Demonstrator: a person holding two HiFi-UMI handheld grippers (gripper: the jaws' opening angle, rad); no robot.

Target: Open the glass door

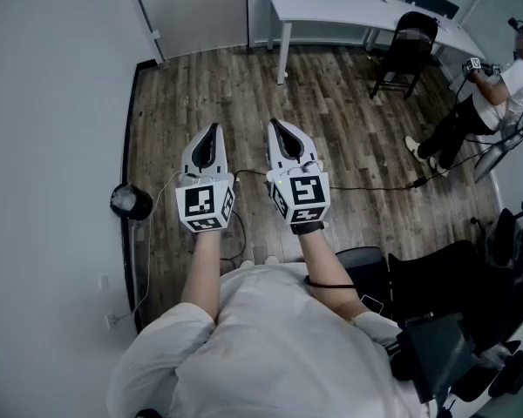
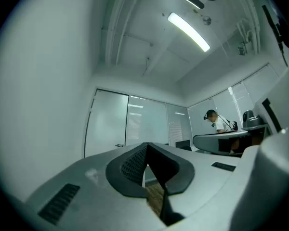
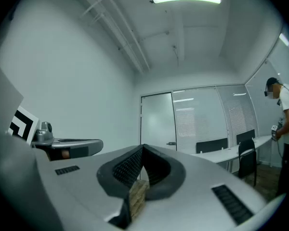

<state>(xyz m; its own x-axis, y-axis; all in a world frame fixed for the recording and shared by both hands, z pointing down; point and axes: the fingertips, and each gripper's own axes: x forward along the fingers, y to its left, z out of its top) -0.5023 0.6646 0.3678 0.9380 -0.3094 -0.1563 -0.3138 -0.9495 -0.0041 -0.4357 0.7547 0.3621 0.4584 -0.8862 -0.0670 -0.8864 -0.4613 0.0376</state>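
The person holds both grippers out in front, side by side and roughly level above the wooden floor (image 1: 349, 146). The left gripper (image 1: 213, 130) has its jaws pressed together with nothing between them. The right gripper (image 1: 274, 124), just beside it, is likewise closed and empty. Both point toward the far wall, where the glass door (image 2: 108, 124) stands shut in its frame, well apart from either gripper. Its handle (image 2: 119, 145) sits at the door's right edge, next to the frosted glass panels (image 2: 147, 121) that run on to the right. A white table (image 1: 357, 11) and a black chair (image 1: 407, 50) stand at the far right. Another person (image 1: 497, 94) stands near the table's right end. A cable (image 1: 375, 185) lies across the floor.
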